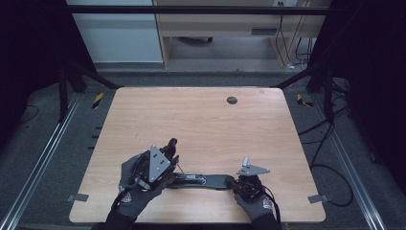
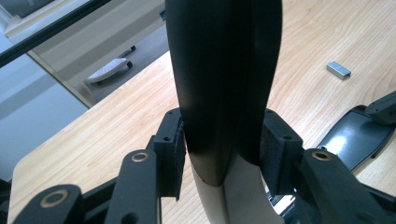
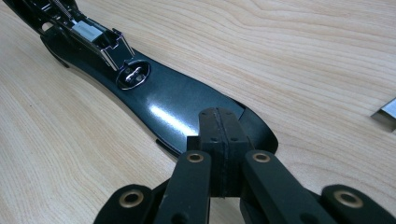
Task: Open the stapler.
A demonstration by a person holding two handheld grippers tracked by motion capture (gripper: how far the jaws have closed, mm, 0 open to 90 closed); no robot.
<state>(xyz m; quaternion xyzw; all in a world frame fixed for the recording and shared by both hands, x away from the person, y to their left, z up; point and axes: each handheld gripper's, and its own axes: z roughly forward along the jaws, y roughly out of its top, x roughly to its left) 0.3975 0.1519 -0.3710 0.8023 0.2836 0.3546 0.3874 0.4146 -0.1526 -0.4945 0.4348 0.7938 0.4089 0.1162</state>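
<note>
Black stapler (image 1: 206, 180) is lying opened out flat near the front edge of the pale wooden surface (image 1: 201, 120), its base stretched between the two gloved hands. Left tongs (image 1: 165, 163) are pinching the raised top arm of the stapler (image 2: 224, 88), which is standing up steeply between the pads (image 2: 175, 149) in the left gripper view. Right tongs (image 1: 235, 183) are lying low and level, pressed together with their tips resting on the end of the stapler's base (image 3: 182, 105). Both forearms are coming in from the near edge. One small strip of staples (image 2: 338, 70) is lying on the bare wood just beyond the base. Most of the surface is stretching open toward its far edge, with a round dark cap (image 1: 231, 100) there. Grey floor, cables and a metal frame are ringing the surface.
</note>
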